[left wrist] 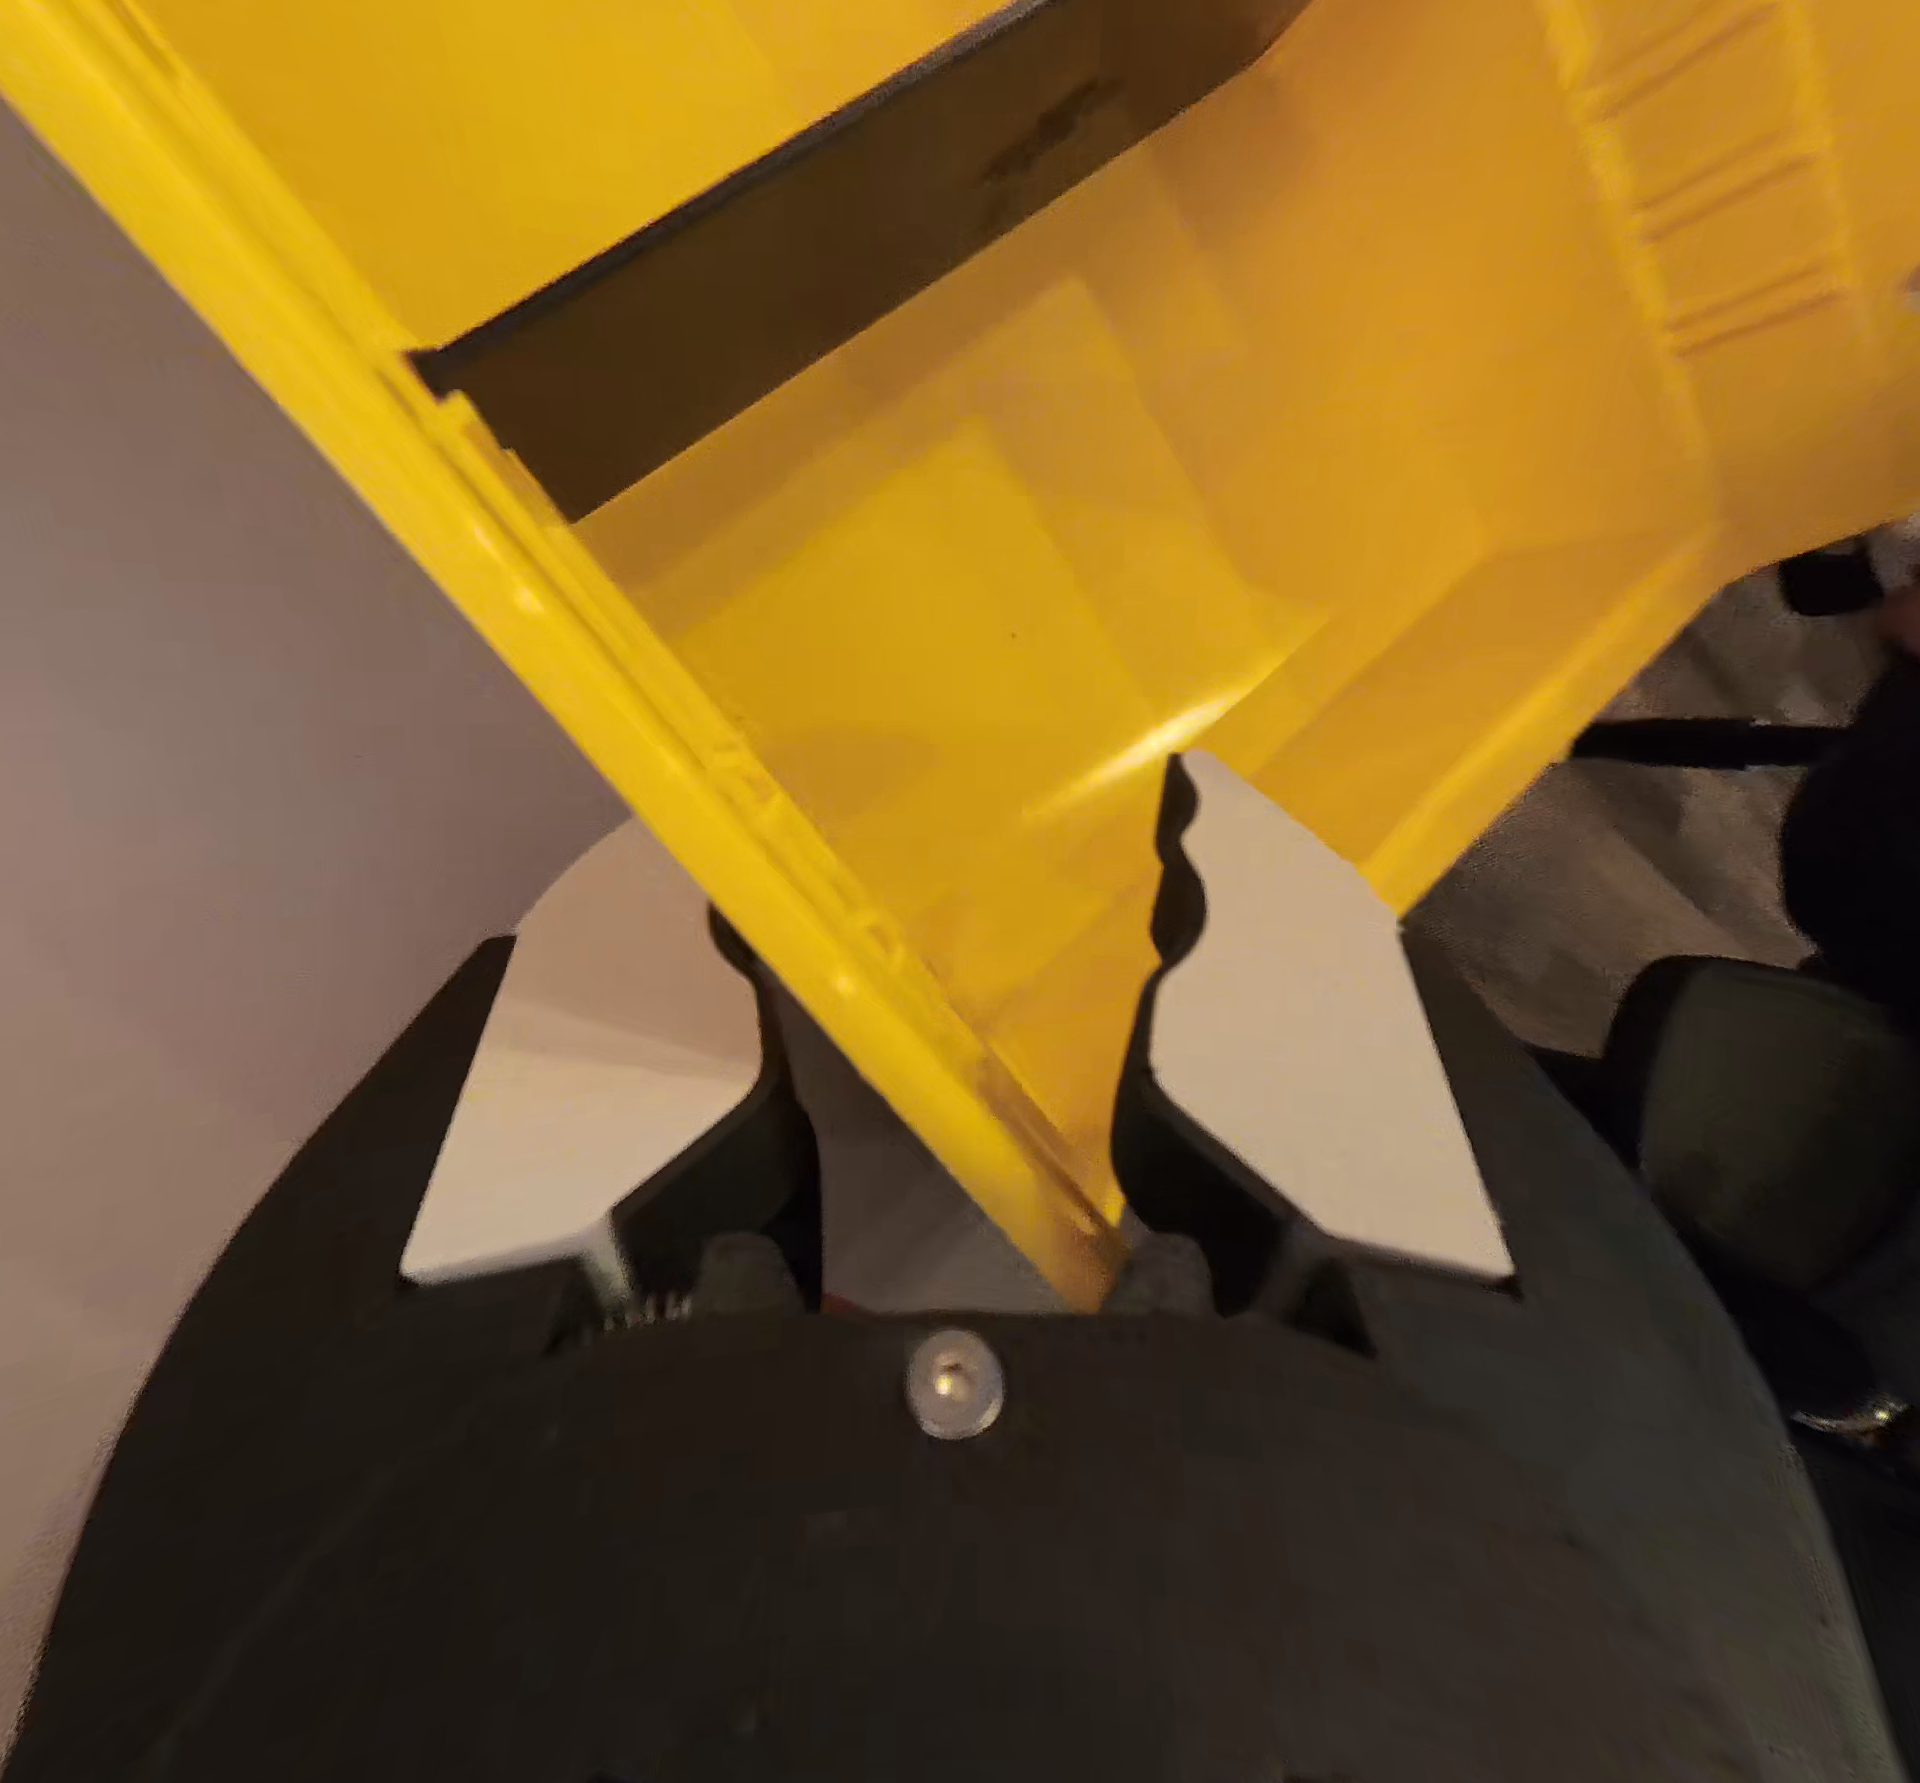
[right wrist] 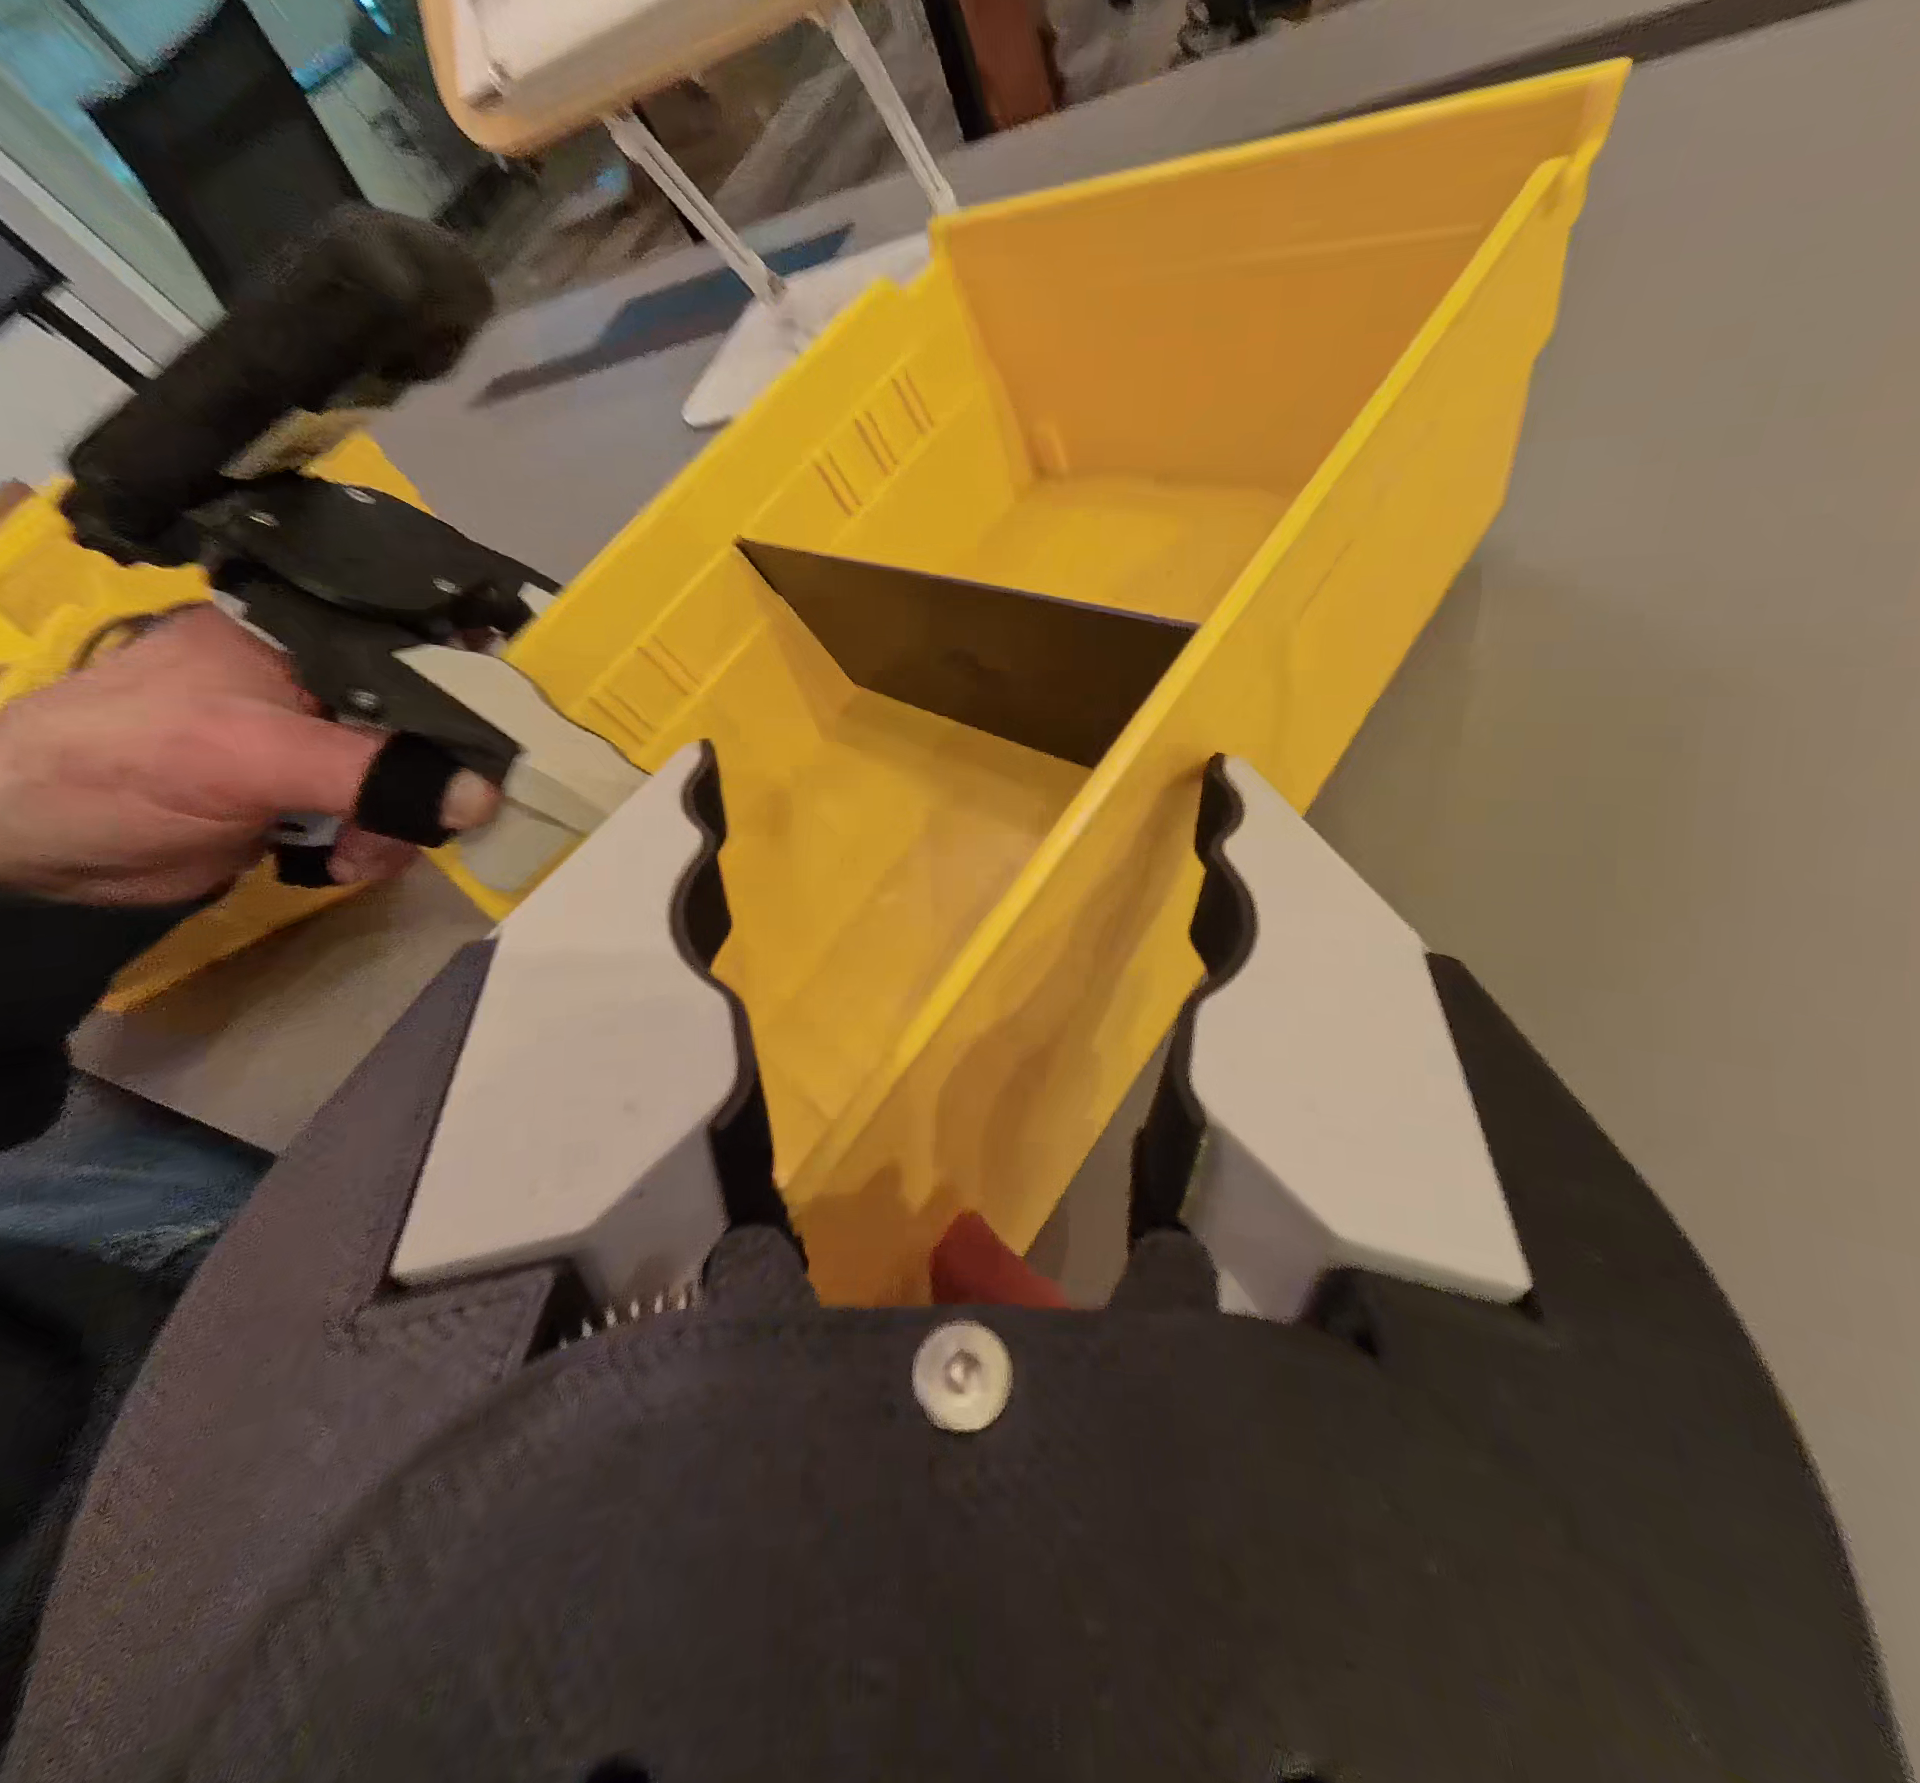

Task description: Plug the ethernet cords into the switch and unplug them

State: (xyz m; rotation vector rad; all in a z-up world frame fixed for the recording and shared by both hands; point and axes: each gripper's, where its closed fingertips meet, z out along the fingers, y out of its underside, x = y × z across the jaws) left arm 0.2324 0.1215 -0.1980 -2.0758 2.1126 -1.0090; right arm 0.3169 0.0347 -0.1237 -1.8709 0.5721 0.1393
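No ethernet cord or switch shows in either view. A yellow plastic bin (right wrist: 1195,362) with a black divider (right wrist: 987,673) across its middle stands on the grey table (right wrist: 1714,590). My right gripper (right wrist: 961,788) is open, and its jaws straddle the bin's near right wall. In the left wrist view my left gripper (left wrist: 945,850) is open, and its jaws straddle the bin's (left wrist: 1351,486) left wall rim. The divider (left wrist: 831,279) lies ahead of it. The left gripper also shows in the right wrist view (right wrist: 540,777), held by a hand (right wrist: 156,767) at the bin's near left corner.
A second yellow bin (right wrist: 62,580) sits at the far left on a brown sheet (right wrist: 260,1006). A white stand (right wrist: 748,351) holding a board rises behind the bin. Dark chairs (left wrist: 1766,1110) stand on the floor past the table edge.
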